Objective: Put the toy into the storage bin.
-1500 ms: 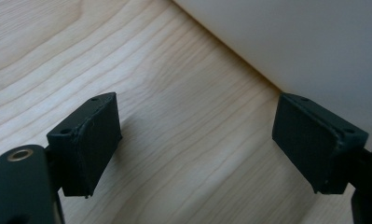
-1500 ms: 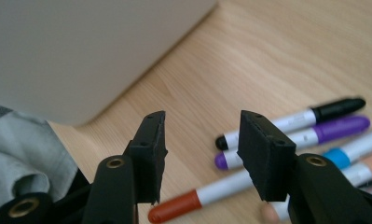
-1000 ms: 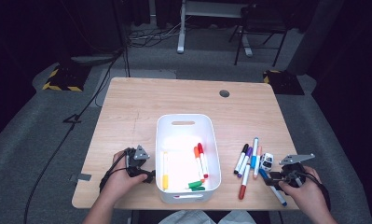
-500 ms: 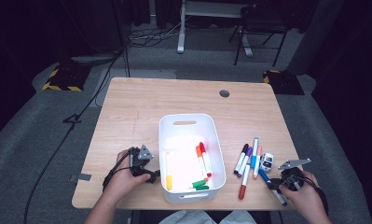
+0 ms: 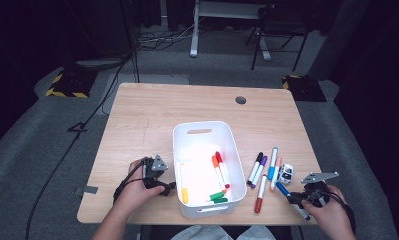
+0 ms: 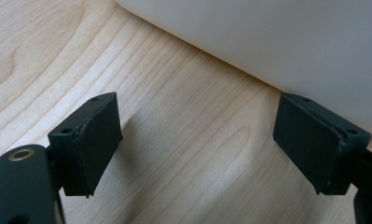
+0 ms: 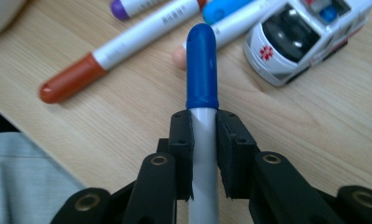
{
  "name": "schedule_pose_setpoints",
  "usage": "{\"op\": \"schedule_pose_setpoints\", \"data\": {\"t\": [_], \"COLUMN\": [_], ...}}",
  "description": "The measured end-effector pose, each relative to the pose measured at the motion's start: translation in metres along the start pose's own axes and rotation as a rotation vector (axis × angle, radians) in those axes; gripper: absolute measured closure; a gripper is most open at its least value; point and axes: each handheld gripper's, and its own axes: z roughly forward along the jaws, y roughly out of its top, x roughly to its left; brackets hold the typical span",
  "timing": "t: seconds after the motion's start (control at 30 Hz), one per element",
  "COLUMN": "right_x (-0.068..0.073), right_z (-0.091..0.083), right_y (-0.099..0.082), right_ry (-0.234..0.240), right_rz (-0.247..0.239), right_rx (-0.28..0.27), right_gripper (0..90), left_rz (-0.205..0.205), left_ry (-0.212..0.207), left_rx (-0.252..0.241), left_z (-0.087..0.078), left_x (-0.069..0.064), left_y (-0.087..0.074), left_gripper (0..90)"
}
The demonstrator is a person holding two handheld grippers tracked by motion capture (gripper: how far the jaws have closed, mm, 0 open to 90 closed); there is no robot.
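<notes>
Blue-capped marker (image 7: pixel 202 70), clamped, near-flat

In the right gripper view the blue-capped marker (image 7: pixel 202 70) has its lower barrel hidden between the pads, and the toy ambulance (image 7: pixel 305 32) is cut by the top edge. The white bin (image 6: pixel 277 42) runs off the left gripper view — only a wall shows. Marker lettering — too small to read.

you have a light wooden table (image 5: pixel 152 115) with a round cable hole (image 5: pixel 241 100) near its far right corner. a toy ambulance (image 7: pixel 305 35) sits on the wood by the loose markers on the right. beyond the table, grey carpet (image 5: pixel 47 150), a black-and-yellow striped block (image 5: pixel 64 86) at far left, and a dark chair (image 5: pixel 279 30) at the back.
</notes>
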Motion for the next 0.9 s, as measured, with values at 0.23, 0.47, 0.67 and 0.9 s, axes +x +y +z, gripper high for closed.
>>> {"op": "schedule_pose_setpoints", "data": {"t": [0.23, 0.47, 0.67, 0.9], "right_x": [0.013, 0.026, 0.036, 0.050], "right_z": [-0.018, -0.037, -0.052, -0.064], "right_y": [0.014, 0.036, 0.057, 0.083], "right_ry": [0.043, 0.072, 0.111, 0.150], "right_rz": [-0.019, -0.060, -0.100, -0.156], "right_rx": [-0.045, -0.086, -0.129, -0.170], "right_gripper": [77.1, 77.1, 77.1, 77.1], "left_rz": [0.011, 0.011, -0.001, -0.027], "left_ry": [-0.010, -0.012, 0.001, 0.010], "left_rx": [0.002, -0.007, -0.011, -0.001], "left_z": [0.002, 0.002, -0.004, -0.011], "left_x": [0.000, 0.000, 0.000, 0.001], "left_y": [0.003, 0.002, -0.001, -0.009], "left_gripper": [15.7, 16.5, 16.4, 16.3]}}
